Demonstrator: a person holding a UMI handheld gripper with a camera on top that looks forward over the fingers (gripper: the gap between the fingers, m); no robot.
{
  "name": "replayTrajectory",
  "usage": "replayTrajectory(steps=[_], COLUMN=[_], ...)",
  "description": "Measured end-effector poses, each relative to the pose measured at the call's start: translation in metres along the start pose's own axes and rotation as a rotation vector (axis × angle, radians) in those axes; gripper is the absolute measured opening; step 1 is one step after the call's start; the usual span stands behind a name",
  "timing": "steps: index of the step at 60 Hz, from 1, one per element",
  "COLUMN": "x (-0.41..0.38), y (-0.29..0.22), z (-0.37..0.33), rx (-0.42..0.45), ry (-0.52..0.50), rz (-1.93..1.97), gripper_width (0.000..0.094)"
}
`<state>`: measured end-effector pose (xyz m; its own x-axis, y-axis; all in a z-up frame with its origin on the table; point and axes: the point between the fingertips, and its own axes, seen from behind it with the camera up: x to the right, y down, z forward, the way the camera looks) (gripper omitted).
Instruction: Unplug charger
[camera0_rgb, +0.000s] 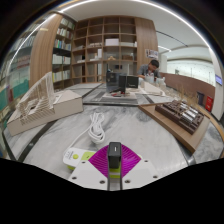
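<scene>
White, square plastic charger (103, 165) sat clamped between the gripper's (115, 166) closed-in pink fingers, its coiled white cable (97, 126) lying beyond; whether it was unplugged couldn't be told.

Lighting: bright, even indoor light, supplied from above by a long ceiling strip light (110, 6) seen as a curved white band. Glare: mild sheen noted on the pale desk (60, 135). Shadows: soft and short, found close under items on the desk. Distortion: strong fisheye bending, straight shelving (105, 50) bowed outward. Focus: the near centre is rendered sharpest; distant room detail is softened and small.
</scene>
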<state>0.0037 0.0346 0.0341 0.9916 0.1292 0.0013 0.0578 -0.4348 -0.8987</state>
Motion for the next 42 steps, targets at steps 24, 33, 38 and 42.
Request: replayTrajectory(steps=[24,33,38,42], x=[0.026,0.071,0.091,0.101], y=[-0.127,-0.118,-0.074,-0.032], z=[-0.076,-0.089,-0.079,-0.067], rx=[0.299,0.252,0.157,0.069], ry=[0.061,0.1,0.111,0.11], rz=[-0.013,-0.002,0.004,0.005], gripper_width=[0.006,0.0058,0.0058,0.0058])
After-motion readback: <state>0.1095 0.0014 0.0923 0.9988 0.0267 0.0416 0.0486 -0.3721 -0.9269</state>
